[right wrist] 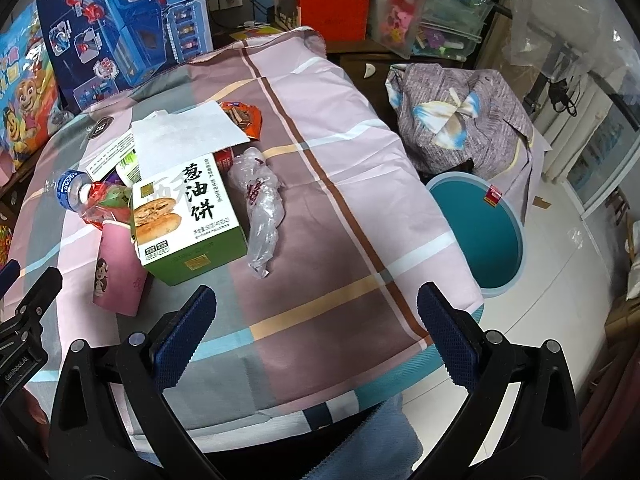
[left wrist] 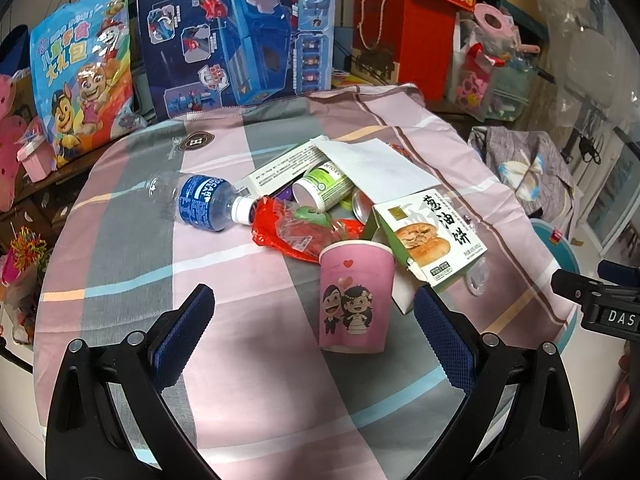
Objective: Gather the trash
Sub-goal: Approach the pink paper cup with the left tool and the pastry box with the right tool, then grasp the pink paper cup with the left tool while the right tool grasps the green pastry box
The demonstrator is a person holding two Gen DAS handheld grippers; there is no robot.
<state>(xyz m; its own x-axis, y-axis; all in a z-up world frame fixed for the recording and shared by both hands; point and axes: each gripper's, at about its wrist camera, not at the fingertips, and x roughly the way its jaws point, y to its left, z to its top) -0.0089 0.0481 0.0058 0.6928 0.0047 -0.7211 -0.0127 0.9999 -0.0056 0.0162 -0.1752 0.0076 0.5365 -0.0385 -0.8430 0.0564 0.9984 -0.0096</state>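
Note:
A pile of trash lies on the checked tablecloth (left wrist: 240, 280). A pink paper cup (left wrist: 354, 300) stands upright nearest my left gripper (left wrist: 314, 332), which is open and empty, just short of the cup. Behind it are a green pancake box (left wrist: 432, 236), a red plastic wrapper (left wrist: 296, 232), a clear bottle with a blue label (left wrist: 204, 202), a green-labelled cup on its side (left wrist: 324, 186) and a white carton (left wrist: 280, 168). My right gripper (right wrist: 316, 332) is open and empty over the table's near edge; the box (right wrist: 188, 224), pink cup (right wrist: 118, 272) and a crumpled clear bag (right wrist: 260, 208) lie ahead of it.
A teal bin (right wrist: 500, 232) stands on the white floor right of the table. A bundle of grey cloth (right wrist: 460, 120) sits behind it. Toy boxes (left wrist: 236, 32), a snack bag (left wrist: 84, 72) and red gift boxes (left wrist: 400, 36) crowd the far side.

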